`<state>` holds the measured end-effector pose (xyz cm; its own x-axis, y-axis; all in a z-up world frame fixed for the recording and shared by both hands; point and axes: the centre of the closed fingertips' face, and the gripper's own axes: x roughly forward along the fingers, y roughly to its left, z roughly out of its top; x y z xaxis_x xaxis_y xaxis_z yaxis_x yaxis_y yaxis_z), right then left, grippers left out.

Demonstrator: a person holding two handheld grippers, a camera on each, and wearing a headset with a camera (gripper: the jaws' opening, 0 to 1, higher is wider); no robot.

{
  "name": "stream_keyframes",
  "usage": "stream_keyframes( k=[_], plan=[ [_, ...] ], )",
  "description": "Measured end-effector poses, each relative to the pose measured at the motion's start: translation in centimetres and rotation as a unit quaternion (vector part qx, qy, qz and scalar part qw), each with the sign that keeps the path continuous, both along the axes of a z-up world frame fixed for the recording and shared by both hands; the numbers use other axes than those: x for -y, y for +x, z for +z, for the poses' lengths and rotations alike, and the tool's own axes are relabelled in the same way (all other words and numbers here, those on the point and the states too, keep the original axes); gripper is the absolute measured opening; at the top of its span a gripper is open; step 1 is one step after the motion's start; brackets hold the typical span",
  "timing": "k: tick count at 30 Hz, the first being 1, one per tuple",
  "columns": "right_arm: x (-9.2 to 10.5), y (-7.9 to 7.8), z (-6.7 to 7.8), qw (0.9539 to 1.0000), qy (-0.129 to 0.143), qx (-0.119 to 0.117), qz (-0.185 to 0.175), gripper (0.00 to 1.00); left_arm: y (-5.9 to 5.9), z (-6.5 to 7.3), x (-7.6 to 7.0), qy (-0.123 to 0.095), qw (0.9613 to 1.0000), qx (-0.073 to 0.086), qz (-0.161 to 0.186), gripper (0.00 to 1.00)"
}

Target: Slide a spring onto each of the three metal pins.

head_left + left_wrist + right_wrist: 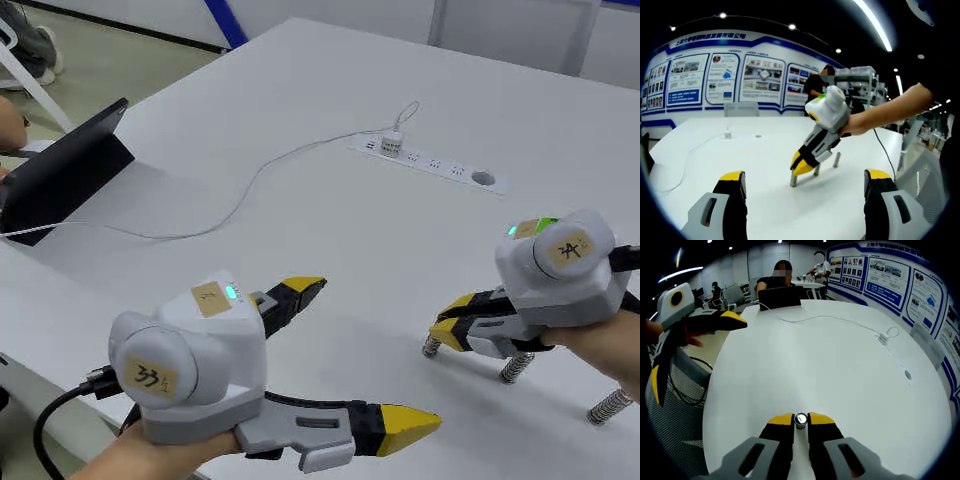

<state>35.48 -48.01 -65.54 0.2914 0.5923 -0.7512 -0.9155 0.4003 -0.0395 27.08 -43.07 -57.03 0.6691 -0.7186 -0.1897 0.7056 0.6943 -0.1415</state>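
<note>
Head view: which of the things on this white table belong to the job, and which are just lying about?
Job: three upright pins wearing springs; right gripper, its fingers closed around the top of one pin; left gripper, open.
Lying about: power strip; charger with its cable; dark tablet.

— The table (330, 230) looks smooth, matt white.
— The spring (432, 347) is bright coiled metal. The left gripper (372, 353) wears grey plastic, faintly glossy, with a paper label (211, 298).

Table (330, 230) holds tablet (60, 175), cable (250, 185), power strip (430, 163), pins (516, 367).
</note>
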Motion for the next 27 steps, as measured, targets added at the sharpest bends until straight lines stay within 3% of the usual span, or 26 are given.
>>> stream_keyframes(
  k=[19,27],
  plan=[
    [0.07,-0.12,-0.58,0.9999,-0.010,0.009,0.009,0.11,0.07,-0.11,-0.18,0.002,1.0000,-0.003,0.002,1.00],
    [0.38,0.02,0.02,0.9999,0.004,0.015,0.002,0.15,0.10,-0.15,-0.20,0.004,1.0000,-0.004,0.004,1.00]
  ],
)
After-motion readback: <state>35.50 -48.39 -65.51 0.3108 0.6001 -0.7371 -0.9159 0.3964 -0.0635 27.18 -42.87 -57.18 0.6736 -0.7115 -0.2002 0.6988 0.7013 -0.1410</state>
